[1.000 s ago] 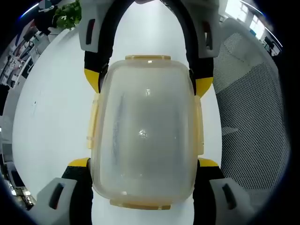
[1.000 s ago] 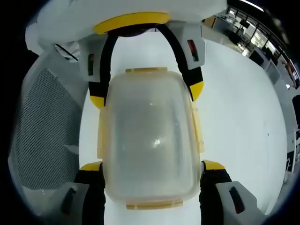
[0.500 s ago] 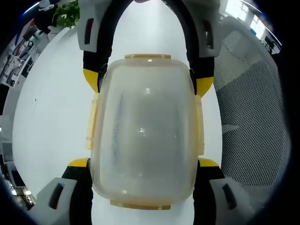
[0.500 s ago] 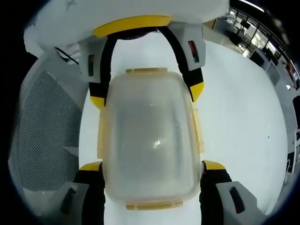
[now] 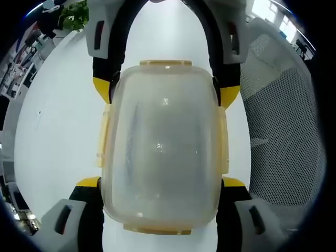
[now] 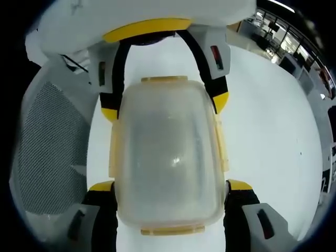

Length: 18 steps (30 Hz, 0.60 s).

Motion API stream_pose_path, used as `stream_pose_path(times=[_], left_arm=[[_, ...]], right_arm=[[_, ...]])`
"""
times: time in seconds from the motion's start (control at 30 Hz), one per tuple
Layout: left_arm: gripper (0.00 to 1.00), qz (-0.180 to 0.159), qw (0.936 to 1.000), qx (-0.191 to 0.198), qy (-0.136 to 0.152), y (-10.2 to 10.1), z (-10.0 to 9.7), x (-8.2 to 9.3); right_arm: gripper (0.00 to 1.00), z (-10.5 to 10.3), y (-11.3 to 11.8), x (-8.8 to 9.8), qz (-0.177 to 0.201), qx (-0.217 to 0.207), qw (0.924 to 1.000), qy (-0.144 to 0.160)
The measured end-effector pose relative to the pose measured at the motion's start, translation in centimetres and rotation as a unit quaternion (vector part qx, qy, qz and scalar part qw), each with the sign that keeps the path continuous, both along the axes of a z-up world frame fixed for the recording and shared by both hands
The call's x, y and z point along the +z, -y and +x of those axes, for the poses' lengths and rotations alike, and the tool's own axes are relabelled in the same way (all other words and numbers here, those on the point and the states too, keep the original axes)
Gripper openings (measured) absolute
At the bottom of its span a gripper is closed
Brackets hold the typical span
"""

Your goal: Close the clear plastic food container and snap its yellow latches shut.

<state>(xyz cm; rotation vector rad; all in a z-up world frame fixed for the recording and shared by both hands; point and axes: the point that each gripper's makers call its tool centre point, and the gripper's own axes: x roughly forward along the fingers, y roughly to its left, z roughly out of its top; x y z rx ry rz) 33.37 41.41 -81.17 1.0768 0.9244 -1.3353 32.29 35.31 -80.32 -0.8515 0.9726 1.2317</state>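
Tongs on my left [image 5: 161, 184] sit spread wide around the near end of the clear container [image 5: 161, 152], one yellow-tipped jaw on each long side, right against the side latches [image 5: 103, 134]. Whether the jaw tips actually press the latches, I can't tell. Right tongs [image 5: 165, 89] come in from the far end of the container in the left gripper view, also spread, yellow tips flanking the far corners.

Right gripper view gives the mirror picture: my right tongs [image 6: 170, 186] straddle the near end of the container [image 6: 169, 157], left tongs [image 6: 164, 102] straddle the far end. Both pairs are wider than the box, one jaw per side.

Container lid is down on the base; the plastic is cloudy and I can't see what's inside. Pale yellow latches run along both long sides [image 6: 222, 144], with a yellow tab at each short end. Side latches look folded flat against the walls; can't confirm they're fully snapped.

Container rests on the white tabletop [image 5: 58, 115]. Beside the container, off one long side, there's a grey mesh chair back [image 5: 283, 131]. Past the tabletop's far edge from the container, a green plant [image 5: 73, 18] and office clutter.
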Motion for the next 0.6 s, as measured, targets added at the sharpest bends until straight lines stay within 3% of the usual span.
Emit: stream_pose_path(times=[0.6], left_arm=[[0.90, 0.004, 1.0000, 0.001, 0.001, 0.1, 1.4, 0.0]], right_arm=[[0.85, 1.5, 0.1, 0.0, 0.000, 0.000, 1.0000, 0.001]])
